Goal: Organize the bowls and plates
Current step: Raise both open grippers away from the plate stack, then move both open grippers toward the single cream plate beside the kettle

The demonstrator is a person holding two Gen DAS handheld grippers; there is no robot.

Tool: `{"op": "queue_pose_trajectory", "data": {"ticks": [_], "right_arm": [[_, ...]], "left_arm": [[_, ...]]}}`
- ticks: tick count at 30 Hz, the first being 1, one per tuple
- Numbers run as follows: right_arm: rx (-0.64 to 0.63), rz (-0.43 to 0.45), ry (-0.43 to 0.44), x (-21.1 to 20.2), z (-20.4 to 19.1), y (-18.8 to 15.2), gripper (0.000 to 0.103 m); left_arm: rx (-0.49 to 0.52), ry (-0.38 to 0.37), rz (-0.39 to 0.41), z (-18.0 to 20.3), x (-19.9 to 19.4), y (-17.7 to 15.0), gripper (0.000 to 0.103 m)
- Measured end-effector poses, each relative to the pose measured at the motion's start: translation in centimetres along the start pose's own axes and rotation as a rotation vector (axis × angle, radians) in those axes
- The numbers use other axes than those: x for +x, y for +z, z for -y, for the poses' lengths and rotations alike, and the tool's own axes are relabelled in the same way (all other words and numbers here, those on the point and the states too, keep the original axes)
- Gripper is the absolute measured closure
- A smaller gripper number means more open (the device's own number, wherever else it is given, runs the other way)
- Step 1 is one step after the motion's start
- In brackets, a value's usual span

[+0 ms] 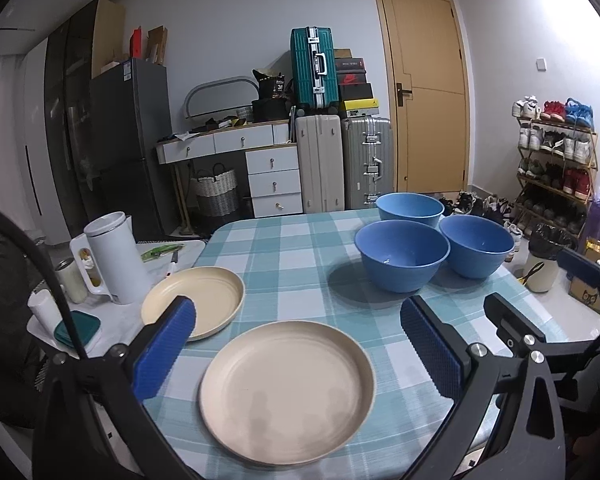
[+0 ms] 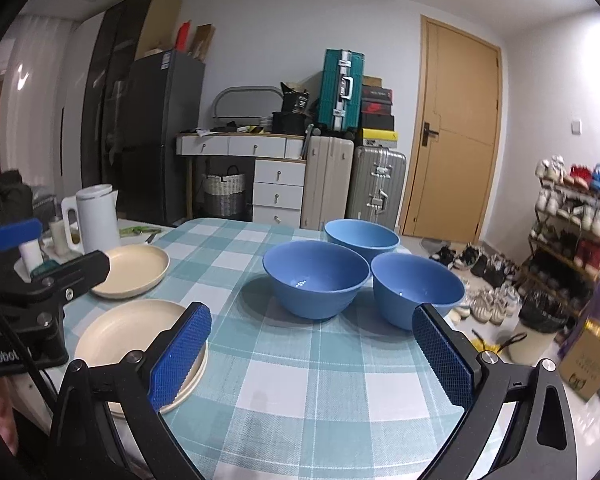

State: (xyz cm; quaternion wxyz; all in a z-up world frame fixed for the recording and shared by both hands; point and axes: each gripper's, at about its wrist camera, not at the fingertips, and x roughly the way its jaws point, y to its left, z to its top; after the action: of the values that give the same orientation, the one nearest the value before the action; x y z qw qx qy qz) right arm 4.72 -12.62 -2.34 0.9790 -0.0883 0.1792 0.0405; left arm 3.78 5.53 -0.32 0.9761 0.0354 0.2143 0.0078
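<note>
Two cream plates lie on the checked tablecloth: a near plate [image 1: 286,392] [image 2: 140,344] and a far plate [image 1: 200,298] [image 2: 134,270] at the left. Three blue bowls stand upright close together: a front-left bowl [image 1: 402,254] [image 2: 316,278], a right bowl [image 1: 478,246] [image 2: 416,290] and a back bowl [image 1: 410,208] [image 2: 362,240]. My left gripper [image 1: 298,344] is open and empty, hovering over the near plate. My right gripper [image 2: 312,356] is open and empty over bare cloth, in front of the bowls. Each gripper shows at the edge of the other's view.
A white kettle [image 1: 112,256] [image 2: 96,216], a small jar and a teal lid stand on a side table at the left. A bin with a black bag [image 1: 544,258] stands off the table's right edge. Suitcases, drawers and a shoe rack stand beyond.
</note>
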Motion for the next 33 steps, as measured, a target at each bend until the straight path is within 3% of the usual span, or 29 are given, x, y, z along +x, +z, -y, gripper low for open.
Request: {"op": "queue_pose_trajectory", "data": {"ticks": [15, 25, 31, 33], "right_arm": [[-0.011, -0.026, 0.006, 0.6, -0.9, -0.2, 0.001], [0.060, -0.037, 0.071, 0.9, -1.9, 0.7, 0.001], [0.054, -0.037, 0.129, 1.4, -4.0, 1.6, 0.001], [0.071, -0.046, 0.175, 1.7, -4.7, 1.8, 0.001]], "left_arm": [[-0.043, 0.013, -0.022, -2.3, 0.2, -0.2, 0.000], [-0.052, 0.044, -0.045, -3.8, 0.6, -0.3, 0.000], [-0.066, 0.106, -0.087, -6.6, 1.8, -0.2, 0.000], [-0.106, 0.169, -0.086, -8.9, 2.4, 0.1, 0.000]]}}
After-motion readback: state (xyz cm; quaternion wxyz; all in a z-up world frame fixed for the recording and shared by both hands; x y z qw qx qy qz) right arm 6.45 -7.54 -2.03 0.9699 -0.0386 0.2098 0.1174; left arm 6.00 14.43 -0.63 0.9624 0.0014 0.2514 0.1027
